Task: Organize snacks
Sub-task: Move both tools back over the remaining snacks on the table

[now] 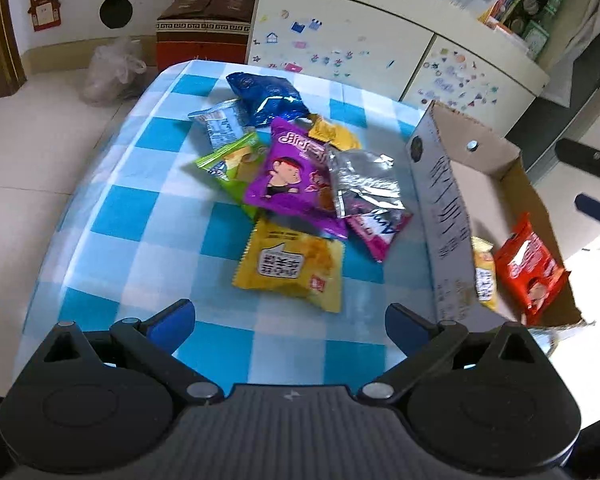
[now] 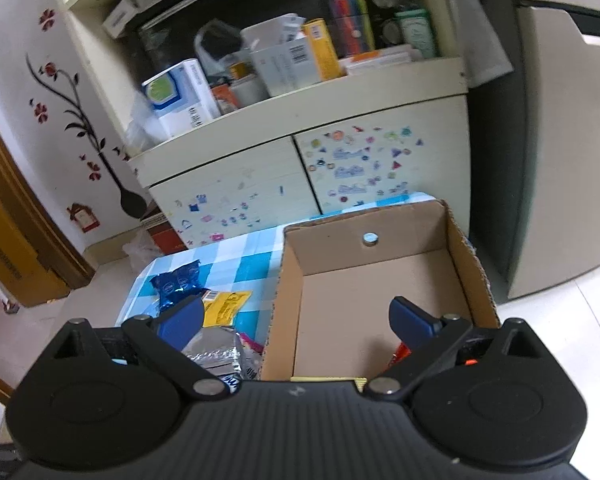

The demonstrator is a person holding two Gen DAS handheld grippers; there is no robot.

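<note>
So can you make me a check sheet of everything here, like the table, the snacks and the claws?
Surface: table with a blue and white checked cloth.
Job's things: snack pile with purple packet, yellow packet, blue packet; cardboard box holding red packet.
Clutter: nothing seen.
Claws: left claw open, empty, near the yellow packet; right claw open, empty, over the box.
Cables: dark cable behind the cabinet.
Surroundings: sticker-covered cabinet, crowded shelf, plastic bag on floor.
</note>
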